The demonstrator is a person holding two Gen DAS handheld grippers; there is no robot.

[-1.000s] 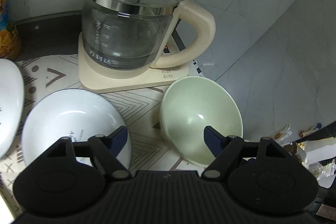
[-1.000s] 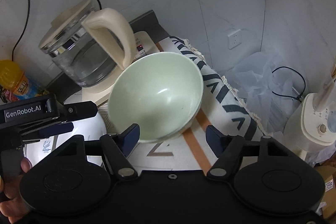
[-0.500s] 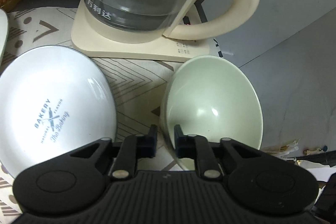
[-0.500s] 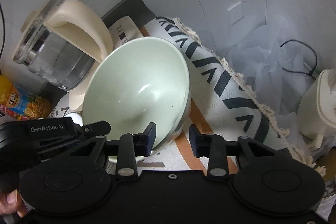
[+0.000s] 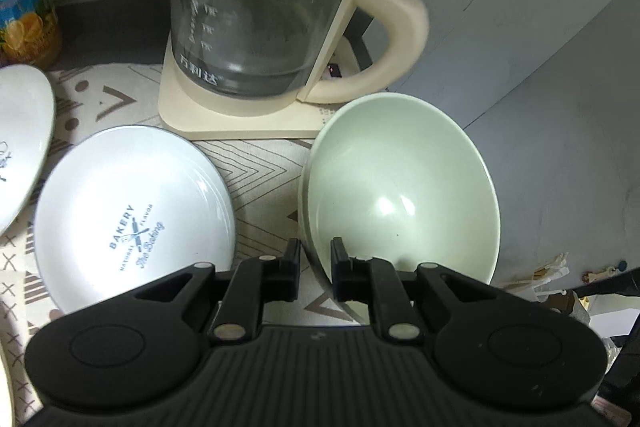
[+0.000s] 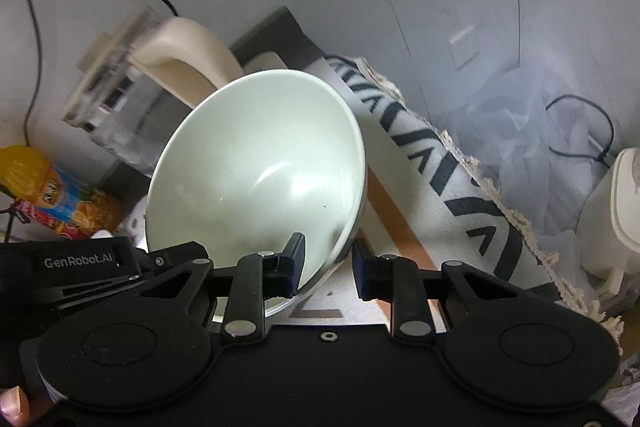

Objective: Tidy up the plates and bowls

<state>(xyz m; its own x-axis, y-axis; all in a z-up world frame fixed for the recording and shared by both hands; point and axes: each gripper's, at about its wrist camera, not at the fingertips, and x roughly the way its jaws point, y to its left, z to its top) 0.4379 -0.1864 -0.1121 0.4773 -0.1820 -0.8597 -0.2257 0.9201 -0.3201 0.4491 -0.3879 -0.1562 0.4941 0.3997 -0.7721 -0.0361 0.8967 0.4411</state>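
Both tongs' jaws have closed in since before | your left gripper (image 5: pixel 315 261) pinches green bowl (image 5: pixel 400 187) rim | right gripper (image 6: pixel 328 263) closing on opposite rim | step: grasping bowl | next: lift level.

Green bowl and two white plates on the patterned cloth

The pale green bowl (image 5: pixel 400 187) is glossy, empty and tilted, its rim lifted toward the kettle side. Beside it, apart, lies a white plate (image 5: pixel 132 223) printed "BAKERY"; a second white plate (image 5: pixel 22 131) shows only partly at the left edge.
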